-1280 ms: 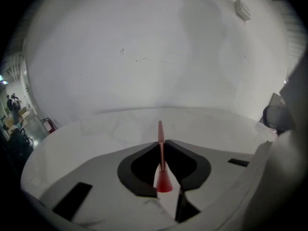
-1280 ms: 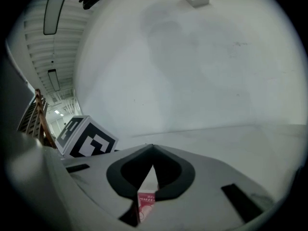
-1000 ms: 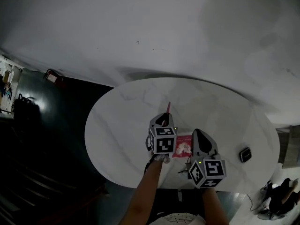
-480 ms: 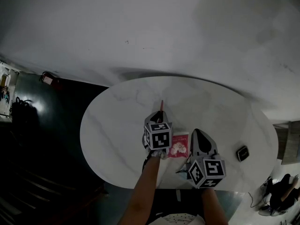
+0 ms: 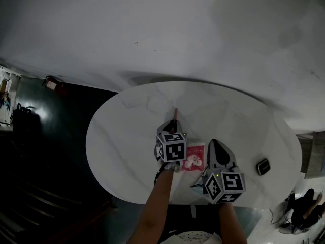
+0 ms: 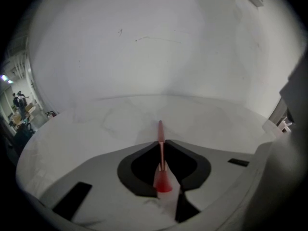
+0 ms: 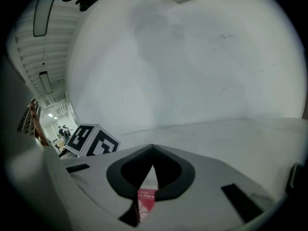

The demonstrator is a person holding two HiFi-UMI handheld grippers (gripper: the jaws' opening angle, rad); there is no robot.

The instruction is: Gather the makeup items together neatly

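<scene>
**While the left gripper clamps a red stick, the right one sits closed beside a packet**

Where the left gripper (image 5: 174, 126) reaches out over the white oval table (image 5: 122, 136), its jaws are pinched on a slim red makeup stick (image 6: 160, 131). The stick's wider red end lies between the jaws and its thin end points to the far side. In the head view only that far end shows, past the jaws; the gripper's body covers the rest. No view shows whether the tip touches the tabletop.

The right gripper (image 5: 216, 147) is just right of the left one and nearer the person, jaws pressed together. Between the two grippers a red-and-white packet (image 5: 195, 158) lies flat on the table, its edges partly covered by both tools. The right gripper view catches only a strip of it below the closed jaws, and its print is too small to read.

A small dark object (image 5: 264, 166) lies well to the right near the table's edge, too small to identify. The floor on the left is dark and hard to make out.
</scene>
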